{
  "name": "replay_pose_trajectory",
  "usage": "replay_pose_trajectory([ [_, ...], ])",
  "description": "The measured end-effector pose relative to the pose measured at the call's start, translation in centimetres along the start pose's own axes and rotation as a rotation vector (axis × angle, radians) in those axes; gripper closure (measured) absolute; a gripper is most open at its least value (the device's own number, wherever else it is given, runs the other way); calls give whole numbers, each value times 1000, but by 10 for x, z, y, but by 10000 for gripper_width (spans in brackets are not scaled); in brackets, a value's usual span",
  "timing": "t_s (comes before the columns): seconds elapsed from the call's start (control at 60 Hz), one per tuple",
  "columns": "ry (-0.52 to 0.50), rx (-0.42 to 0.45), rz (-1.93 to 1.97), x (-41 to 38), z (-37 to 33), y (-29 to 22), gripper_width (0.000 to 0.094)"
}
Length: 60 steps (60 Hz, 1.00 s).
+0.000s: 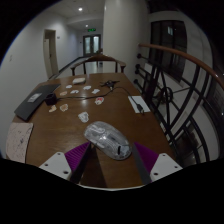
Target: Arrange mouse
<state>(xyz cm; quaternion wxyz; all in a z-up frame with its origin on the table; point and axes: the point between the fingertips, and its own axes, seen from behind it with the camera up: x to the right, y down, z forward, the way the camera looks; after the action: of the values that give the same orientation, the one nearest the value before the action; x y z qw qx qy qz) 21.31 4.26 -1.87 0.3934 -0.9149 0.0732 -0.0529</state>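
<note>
Mouse (pixel 108 140), grey and glossy, lies on the brown desk (pixel 60 135) between the two fingers of the hand-held gripper (pixel 111 158), slightly ahead of the fingertips. Fingers stand wide apart: the purple pad of the left finger (pixel 77 155) is just beside the mouse's near-left end, and the right finger's pad (pixel 146 157) sits apart from it with bare desk showing between. Neither pad presses on the mouse; it rests on the desk on its own. Bare wood lies around the mouse to its left and beyond it. Mid-desk holds scattered small pale pieces (pixel 84 117), their kind hard to make out. A dark flat object (pixel 36 103), perhaps a laptop or folder, sits at the far left edge. A white sheet (pixel 139 103) lies near the right edge, and another pale sheet (pixel 18 140) at the near left edge, partly cut off. Right desk edge runs close past the right finger; beyond it stands a dark railing (pixel 175 75). A chair (pixel 95 64) stands at the far end. Room is dim; far details are unclear.
</note>
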Motion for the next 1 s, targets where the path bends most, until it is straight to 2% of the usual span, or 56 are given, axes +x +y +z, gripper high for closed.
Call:
replay_pose_trajectory([
  [0.567,-20,26,22,15,41,-36,116],
  [0.633,4,40,34,20,42,-37,203],
  [0.683,34,70,62,25,43,-37,380],
  [0.767,60,79,64,29,44,-37,490],
  [0.85,78,46,72,30,40,-37,561],
  [0.9,120,32,59,31,24,-39,571],
  [1.0,141,168,83,5,-35,-78,572],
])
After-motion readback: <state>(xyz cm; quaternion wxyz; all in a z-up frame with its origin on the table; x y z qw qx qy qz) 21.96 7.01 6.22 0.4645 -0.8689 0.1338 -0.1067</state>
